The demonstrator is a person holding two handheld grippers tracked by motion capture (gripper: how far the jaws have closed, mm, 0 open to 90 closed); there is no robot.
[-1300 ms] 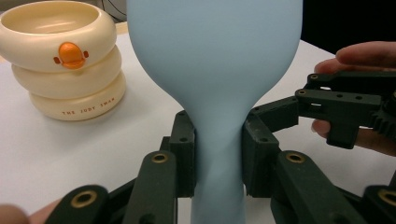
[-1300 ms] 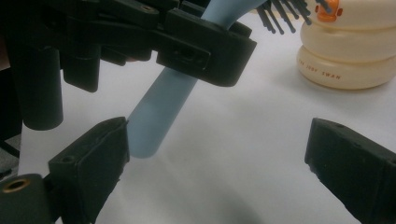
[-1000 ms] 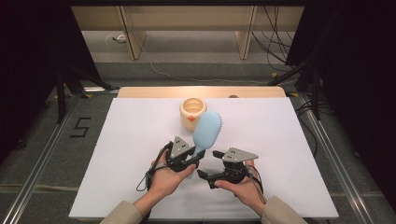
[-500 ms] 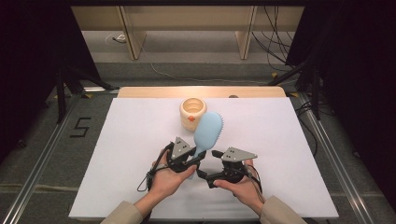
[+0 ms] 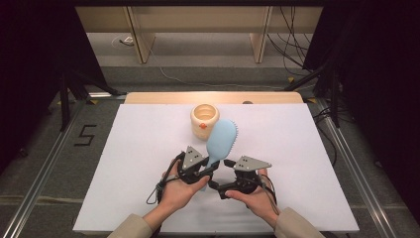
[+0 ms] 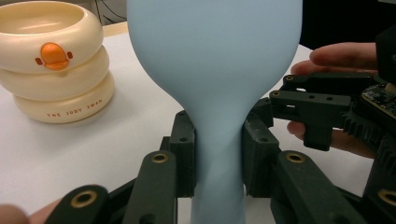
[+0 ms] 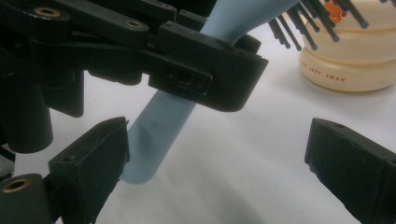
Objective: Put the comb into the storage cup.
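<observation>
L gripper [image 6: 218, 154] clamps handle of pale-blue plastic hairbrush [image 5: 221, 140], lifted beside cream ringed duck-face cup [image 5: 204, 119]. R gripper [image 7: 215, 154] jaws wide, empty, near handle end; handover/placement pending.

One blue hairbrush [image 5: 221, 140] and one cream duck-faced cup [image 5: 204, 119] are sitting on the table. Two grippers are showing: left gripper [image 5: 214, 167], right gripper [image 5: 219, 179].

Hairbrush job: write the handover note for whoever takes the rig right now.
Left gripper: shut on the light blue hairbrush at its handle, head raised toward the cream duck-face cup.
Right gripper: open, jaws empty, beside the handle's end.
Cup stands upright at the far middle of the white table.
Done: brush picked up.
Left: probably hand the handle to the right gripper or put the brush in the cup.
</observation>
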